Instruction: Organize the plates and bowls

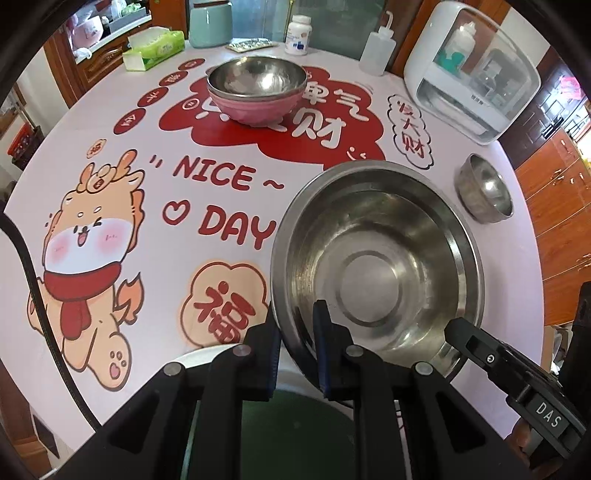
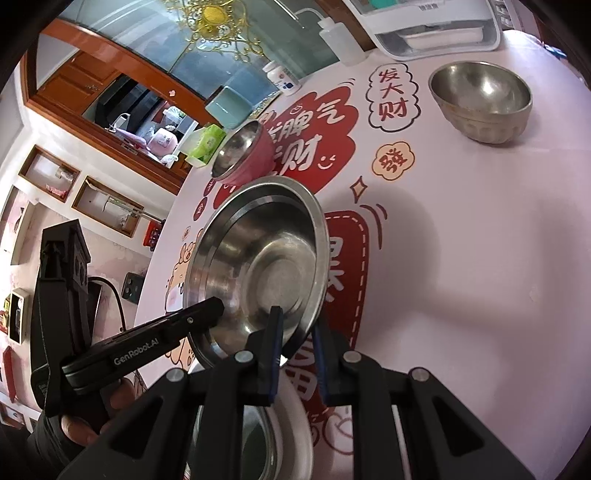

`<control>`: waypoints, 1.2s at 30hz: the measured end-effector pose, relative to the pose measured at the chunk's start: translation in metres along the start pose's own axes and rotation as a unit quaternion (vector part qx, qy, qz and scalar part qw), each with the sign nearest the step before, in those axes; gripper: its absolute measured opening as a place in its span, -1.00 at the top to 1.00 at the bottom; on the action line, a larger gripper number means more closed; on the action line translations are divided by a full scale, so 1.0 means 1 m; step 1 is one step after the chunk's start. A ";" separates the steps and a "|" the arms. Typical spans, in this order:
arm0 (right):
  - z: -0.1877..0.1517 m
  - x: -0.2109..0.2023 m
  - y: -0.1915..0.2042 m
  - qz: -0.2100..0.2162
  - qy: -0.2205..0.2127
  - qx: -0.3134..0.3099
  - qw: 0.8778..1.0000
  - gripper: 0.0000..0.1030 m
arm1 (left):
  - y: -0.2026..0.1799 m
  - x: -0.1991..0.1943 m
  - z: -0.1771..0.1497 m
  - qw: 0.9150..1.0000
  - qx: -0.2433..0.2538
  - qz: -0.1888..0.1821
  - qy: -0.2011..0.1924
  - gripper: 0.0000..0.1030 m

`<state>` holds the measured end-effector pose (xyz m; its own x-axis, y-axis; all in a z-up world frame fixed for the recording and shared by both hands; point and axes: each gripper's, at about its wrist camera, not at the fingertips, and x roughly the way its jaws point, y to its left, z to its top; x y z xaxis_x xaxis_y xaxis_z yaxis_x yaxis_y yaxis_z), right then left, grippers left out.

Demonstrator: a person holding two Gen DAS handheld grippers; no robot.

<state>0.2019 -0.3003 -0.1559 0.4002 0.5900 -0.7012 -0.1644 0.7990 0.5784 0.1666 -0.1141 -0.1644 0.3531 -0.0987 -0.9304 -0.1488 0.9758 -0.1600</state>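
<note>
A wide steel dish (image 1: 373,266) (image 2: 266,258) hangs tilted above the printed round table (image 1: 155,122). My left gripper (image 1: 297,328) is shut on its near rim, and its tip shows in the right wrist view (image 2: 207,310). My right gripper (image 2: 298,328) is shut on the opposite rim, entering the left wrist view from the lower right (image 1: 461,332). Under the dish lies a white plate (image 2: 295,417) (image 1: 195,360) with another steel dish (image 2: 240,435) in it. A steel bowl sits nested in a pink bowl (image 1: 258,107) (image 2: 255,158) at the far middle. A small steel bowl (image 1: 484,188) (image 2: 480,99) stands apart on the right.
Along the table's far edge stand a tissue box (image 1: 153,50), a teal jar (image 1: 210,22), a pill bottle (image 1: 298,35), a squeeze bottle (image 1: 378,48) and a white appliance (image 1: 469,70). A hand (image 2: 85,424) holds the left gripper's handle.
</note>
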 end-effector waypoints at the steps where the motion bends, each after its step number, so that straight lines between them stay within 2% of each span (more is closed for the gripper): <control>1: -0.002 -0.002 0.003 0.000 -0.001 -0.003 1.000 0.71 | 0.002 -0.004 -0.002 1.000 -0.002 -0.002 -0.003 0.72; 15: -0.024 -0.023 0.047 -0.003 -0.017 -0.056 0.998 0.71 | 0.026 -0.047 -0.036 0.999 -0.012 -0.012 -0.034 0.71; 22: -0.039 -0.028 0.078 0.001 -0.025 -0.090 0.996 0.71 | 0.052 -0.074 -0.058 0.998 -0.024 -0.016 -0.058 0.70; 30: -0.064 -0.017 0.118 -0.011 -0.019 -0.134 0.991 0.71 | 0.090 -0.083 -0.076 0.998 -0.048 -0.010 -0.048 0.70; 36: -0.082 0.001 0.141 -0.012 -0.004 -0.141 0.990 0.71 | 0.121 -0.089 -0.090 0.998 -0.055 0.000 -0.038 0.70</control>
<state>0.1054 -0.1779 -0.1089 0.4140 0.5710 -0.7089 -0.3997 0.8137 0.4220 0.0344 -0.0043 -0.1306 0.4215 -0.0799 -0.9033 -0.2470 0.9483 -0.1991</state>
